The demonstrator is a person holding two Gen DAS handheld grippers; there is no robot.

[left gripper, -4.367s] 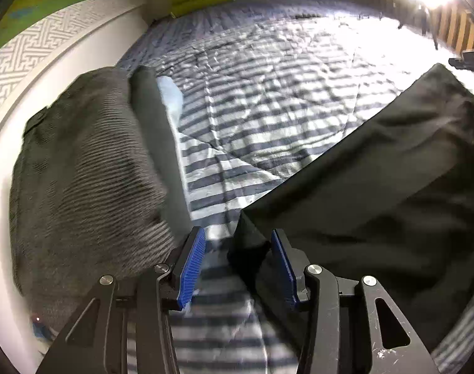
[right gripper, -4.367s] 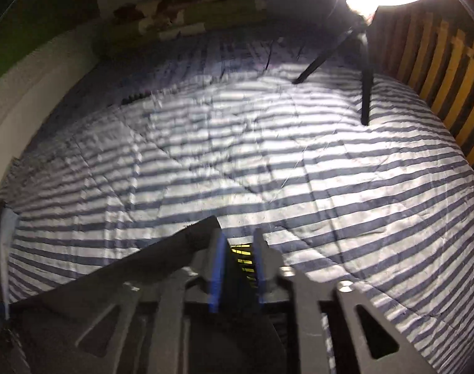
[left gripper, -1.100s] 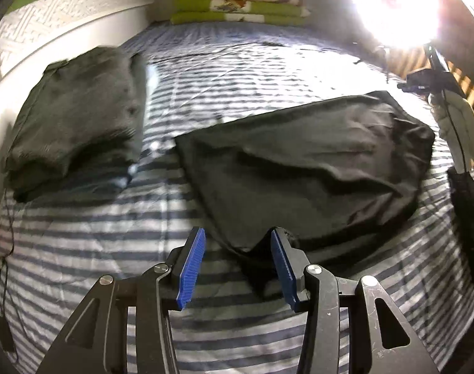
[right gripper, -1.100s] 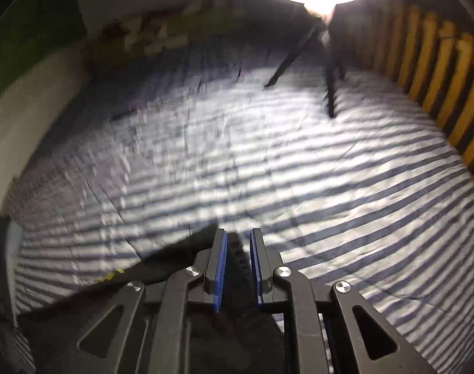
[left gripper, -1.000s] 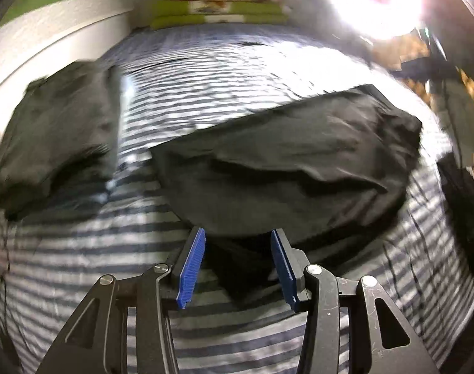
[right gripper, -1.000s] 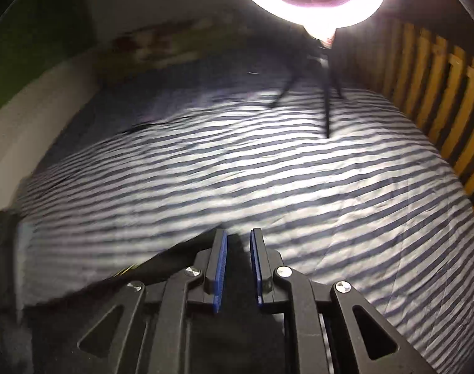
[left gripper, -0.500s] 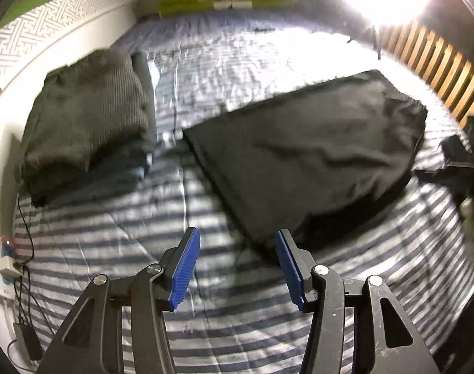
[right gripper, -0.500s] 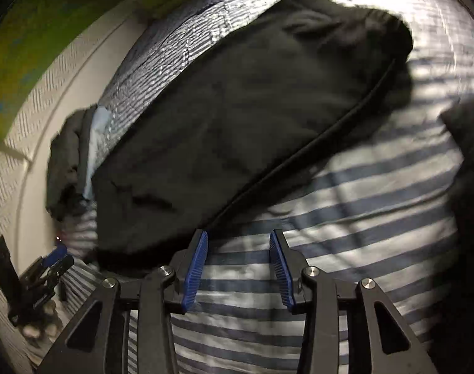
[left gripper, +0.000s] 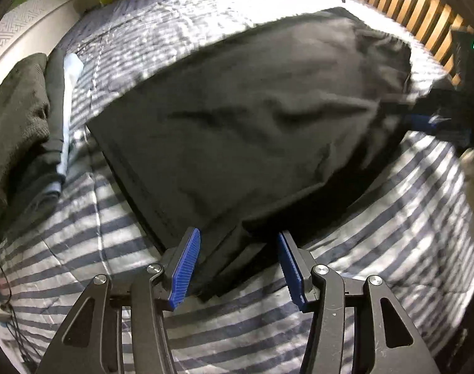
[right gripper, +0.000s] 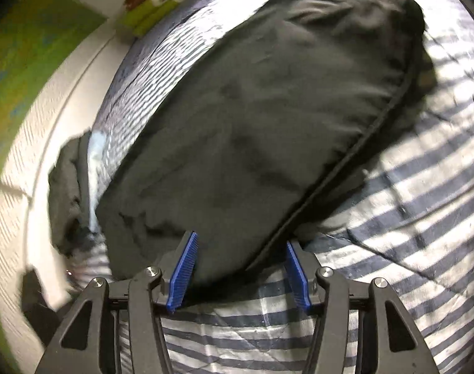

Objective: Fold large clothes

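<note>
A large black garment (left gripper: 252, 124) lies folded flat on the striped bed cover (left gripper: 96, 224). In the left wrist view its near corner reaches between the blue pads of my left gripper (left gripper: 237, 265), which stands open around it. The right wrist view shows the same black garment (right gripper: 252, 118) from its other side. Its near seamed edge lies between the blue pads of my right gripper (right gripper: 240, 275), also open. In the left wrist view, blurred, the right gripper (left gripper: 436, 121) shows at the garment's far right edge.
A stack of folded dark clothes (left gripper: 15, 124) with a pale blue piece sits at the left by the white wall (left gripper: 25, 40). Green pillows (right gripper: 162, 3) lie at the head of the bed. Wooden slats (left gripper: 423, 18) line the right side. Cables (left gripper: 3, 283) trail at the bed's left edge.
The right gripper let go of the garment, opened and swung round to its other side. Both grippers have since come closer, so the garment's near edges now lie between their open pads.
</note>
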